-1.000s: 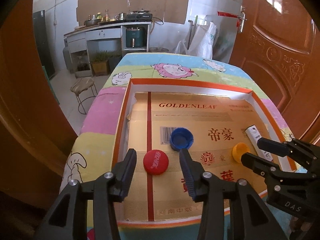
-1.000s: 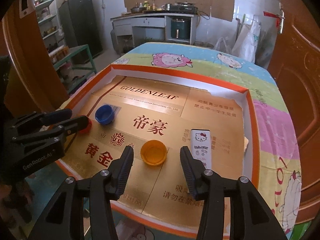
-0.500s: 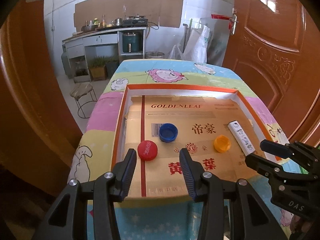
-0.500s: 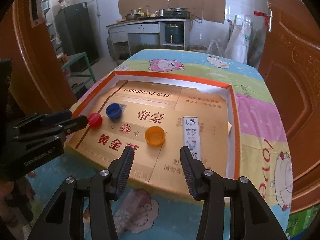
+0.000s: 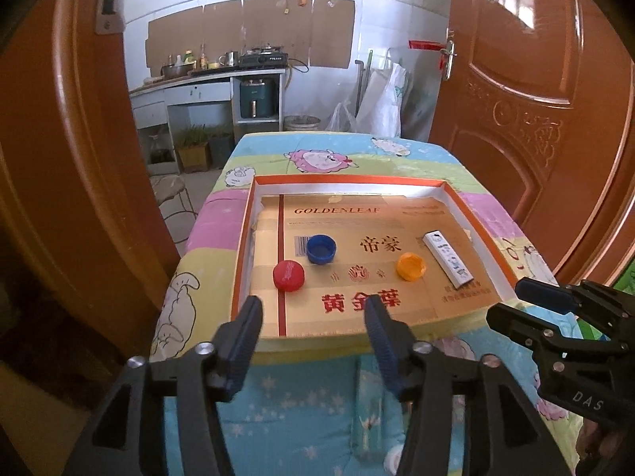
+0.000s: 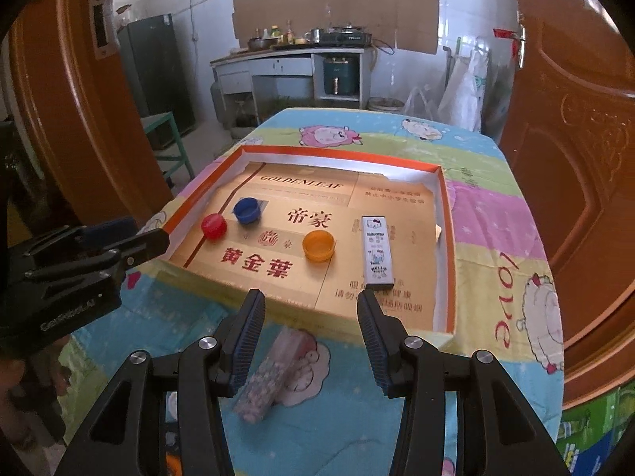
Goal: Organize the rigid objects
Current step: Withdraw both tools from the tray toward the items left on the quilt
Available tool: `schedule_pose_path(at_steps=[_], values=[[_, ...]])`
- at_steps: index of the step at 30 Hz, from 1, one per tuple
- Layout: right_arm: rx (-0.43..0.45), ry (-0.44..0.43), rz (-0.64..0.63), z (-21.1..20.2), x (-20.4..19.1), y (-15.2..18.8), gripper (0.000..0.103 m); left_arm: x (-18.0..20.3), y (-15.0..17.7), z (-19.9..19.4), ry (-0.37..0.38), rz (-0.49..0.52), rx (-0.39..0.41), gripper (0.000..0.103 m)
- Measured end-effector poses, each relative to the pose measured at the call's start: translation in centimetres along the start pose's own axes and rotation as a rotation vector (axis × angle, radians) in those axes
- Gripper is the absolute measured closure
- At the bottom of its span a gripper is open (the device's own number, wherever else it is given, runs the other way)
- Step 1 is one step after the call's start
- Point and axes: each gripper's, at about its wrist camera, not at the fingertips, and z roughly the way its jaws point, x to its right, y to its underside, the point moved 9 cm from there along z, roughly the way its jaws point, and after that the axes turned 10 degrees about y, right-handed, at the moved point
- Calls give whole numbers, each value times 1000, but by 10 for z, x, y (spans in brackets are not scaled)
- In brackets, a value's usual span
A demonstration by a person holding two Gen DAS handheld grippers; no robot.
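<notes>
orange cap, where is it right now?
In the right wrist view, the orange cap lies open side up in the tray, just left of the white case.

The left gripper (image 5: 313, 309) hovers over the near edge of the cardboard tray (image 5: 472, 214), and its jaws, which have just been opening, stand wide apart with nothing between them. Just beyond its left finger lies the red cap (image 5: 289, 275), with the blue cap (image 5: 321, 248) a little farther on; ahead and to the right sit the orange cap (image 5: 411, 266) and, beside it, the white Hello Kitty box (image 5: 447, 259). The right gripper (image 5: 512, 304) reaches in from the right, near the tray's near right corner, empty.
</notes>
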Motion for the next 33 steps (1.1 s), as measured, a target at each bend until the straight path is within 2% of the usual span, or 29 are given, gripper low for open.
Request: schedule_pose_path(at_steps=[22,33], values=[[55,35,-11,-70,-11,35,53,14,28,-67,0,30,53,48],[60,46,-30,-91,-19,57,53,16,44,-89,7,31,66,48]])
